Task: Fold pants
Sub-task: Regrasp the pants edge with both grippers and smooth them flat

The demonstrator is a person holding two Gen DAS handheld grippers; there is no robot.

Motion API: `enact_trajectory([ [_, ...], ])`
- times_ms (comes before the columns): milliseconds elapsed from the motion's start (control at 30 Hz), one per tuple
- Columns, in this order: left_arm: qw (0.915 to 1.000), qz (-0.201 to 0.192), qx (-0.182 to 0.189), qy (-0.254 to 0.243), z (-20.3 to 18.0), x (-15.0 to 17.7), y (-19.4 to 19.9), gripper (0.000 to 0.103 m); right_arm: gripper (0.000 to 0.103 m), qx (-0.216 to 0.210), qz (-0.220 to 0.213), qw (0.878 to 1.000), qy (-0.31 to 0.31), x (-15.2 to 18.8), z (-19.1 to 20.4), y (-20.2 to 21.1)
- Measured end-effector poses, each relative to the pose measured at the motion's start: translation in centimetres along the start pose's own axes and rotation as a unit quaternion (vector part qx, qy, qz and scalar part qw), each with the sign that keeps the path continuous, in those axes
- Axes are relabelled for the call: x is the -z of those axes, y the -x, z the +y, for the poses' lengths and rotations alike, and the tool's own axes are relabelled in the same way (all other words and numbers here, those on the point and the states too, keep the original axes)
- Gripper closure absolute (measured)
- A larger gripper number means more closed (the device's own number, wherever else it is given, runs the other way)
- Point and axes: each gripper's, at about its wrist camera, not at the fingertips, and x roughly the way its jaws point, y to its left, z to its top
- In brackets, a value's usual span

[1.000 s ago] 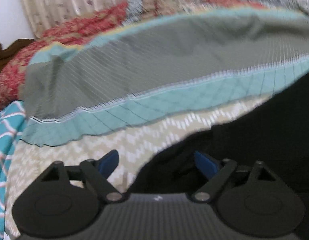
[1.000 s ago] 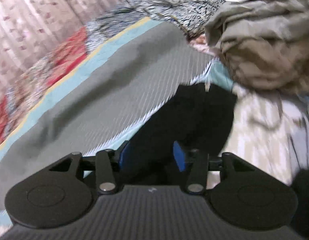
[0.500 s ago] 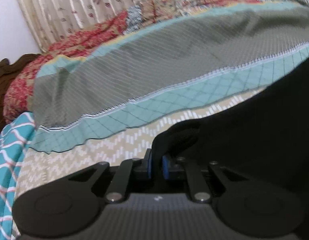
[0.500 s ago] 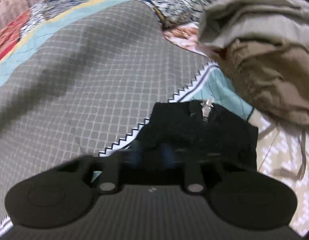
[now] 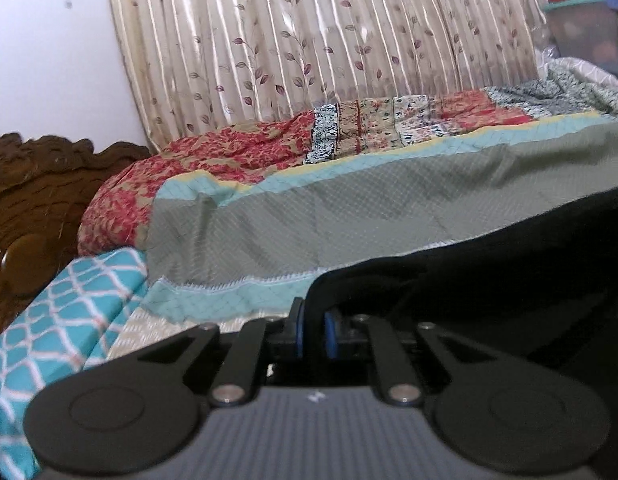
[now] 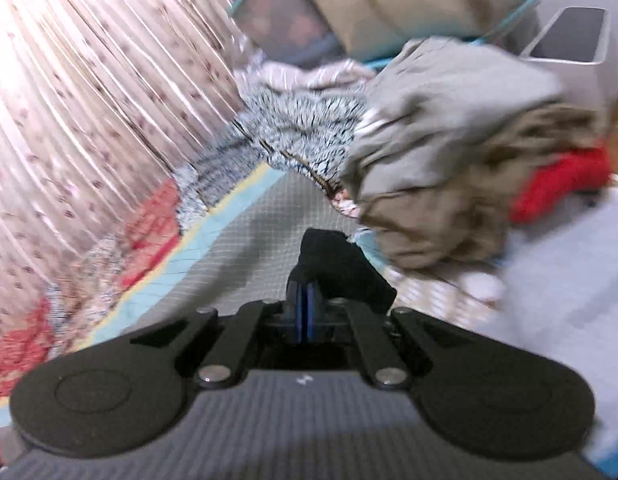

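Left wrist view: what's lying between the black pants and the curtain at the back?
In the left wrist view, quilted bedding fills the stretch between the black pants and the curtain: a grey panel, teal border, then red floral patchwork.

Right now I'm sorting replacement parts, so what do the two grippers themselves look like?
Both look identical. The left gripper and right gripper each have blue finger pads on black linkage bars with silver pivot pins, two round black discs at the sides, and a ribbed dark grey body bearing a small white mark. No cables or sleeves show.
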Motion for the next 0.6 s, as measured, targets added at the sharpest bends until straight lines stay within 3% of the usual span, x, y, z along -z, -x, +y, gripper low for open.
enact_trajectory([
  [100,0.9998,0.016,0.014,0.004,0.1,2.8,4.3,0.093,0.098,0.01,-0.006,1.0,-0.012,3.1,-4.2,6.1],
  [200,0.997,0.063,0.041,0.019,-0.5,6.6,6.9,0.092,0.098,0.055,0.011,0.998,-0.034,6.7,-9.2,8.1],
  [333,0.9839,0.165,0.068,-0.002,-3.1,12.3,6.2,0.086,0.093,0.157,0.062,0.983,-0.067,11.5,-13.7,6.2],
  [400,0.9849,0.16,0.059,-0.028,-4.0,13.2,7.1,0.083,0.094,0.163,0.048,0.982,-0.081,12.6,-14.4,6.8],
  [433,0.9864,0.149,0.061,-0.031,-3.9,13.0,7.9,0.081,0.086,0.167,0.043,0.98,-0.095,12.4,-14.2,7.5],
  [467,0.9879,0.137,0.069,-0.023,-3.4,12.8,8.8,0.073,0.071,0.168,0.032,0.98,-0.098,12.2,-13.9,8.5],
  [500,0.9886,0.129,0.077,-0.012,-2.8,12.7,9.6,0.065,0.065,0.168,0.012,0.982,-0.09,12.0,-13.1,9.4],
  [600,0.9895,0.115,0.086,0.011,-0.5,12.4,11.1,0.063,0.062,0.165,-0.038,0.985,-0.019,11.7,-10.0,12.2],
])
